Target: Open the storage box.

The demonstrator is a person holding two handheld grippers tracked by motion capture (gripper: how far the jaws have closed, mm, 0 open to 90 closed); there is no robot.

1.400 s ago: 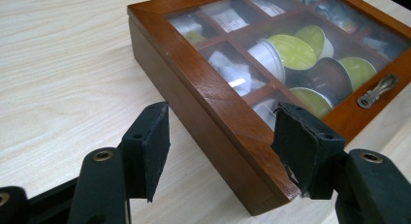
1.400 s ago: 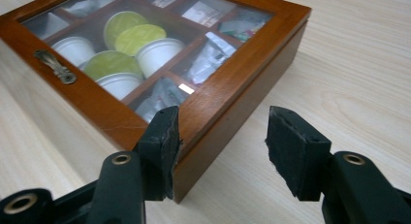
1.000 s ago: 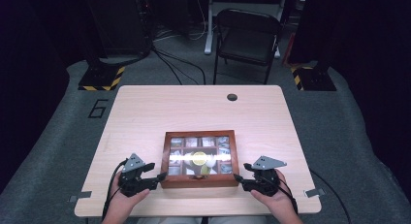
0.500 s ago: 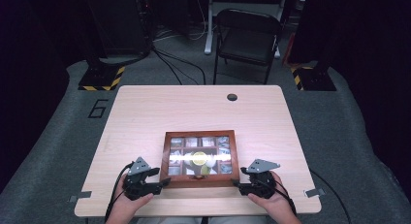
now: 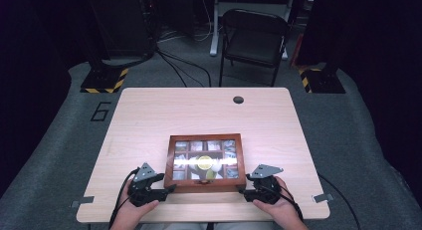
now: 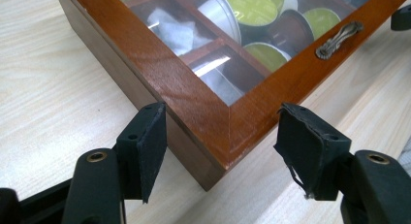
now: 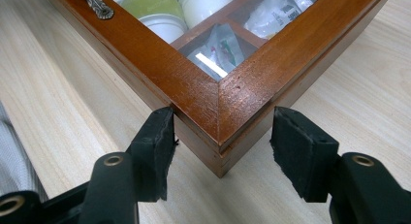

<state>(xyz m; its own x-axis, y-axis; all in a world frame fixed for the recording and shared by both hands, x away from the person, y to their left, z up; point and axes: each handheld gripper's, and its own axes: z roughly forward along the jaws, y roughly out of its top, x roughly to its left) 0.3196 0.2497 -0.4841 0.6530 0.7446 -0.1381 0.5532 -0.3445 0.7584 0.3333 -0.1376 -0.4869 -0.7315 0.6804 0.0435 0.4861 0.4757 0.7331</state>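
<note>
A wooden box [image 5: 205, 137] with a glass lid lies on the near half of the table [image 5: 199, 110]. Under the glass are green-topped capsules [image 6: 252, 6] and sachets in compartments, and a metal handle [image 6: 339, 37] sits on the front rail. My left gripper [image 5: 169, 188] straddles the box's near left corner [image 6: 194, 103]. Its jaws have just been opening: one pad [image 6: 150, 136] lies at the side wall and the other stands a little off the front. My right gripper [image 5: 243, 190] is shut on the near right corner [image 7: 194, 88], both pad tips against the wood.
A round cable hole [image 5: 238, 99] sits near the table's far edge. A black chair [image 5: 254, 41] stands behind the table on grey floor. Cables trail from both grippers past the table's near edge.
Both hands have drawn inward and nearer the table's front edge, bringing the grippers from beside the box onto its two near corners. The box has stayed in place.
</note>
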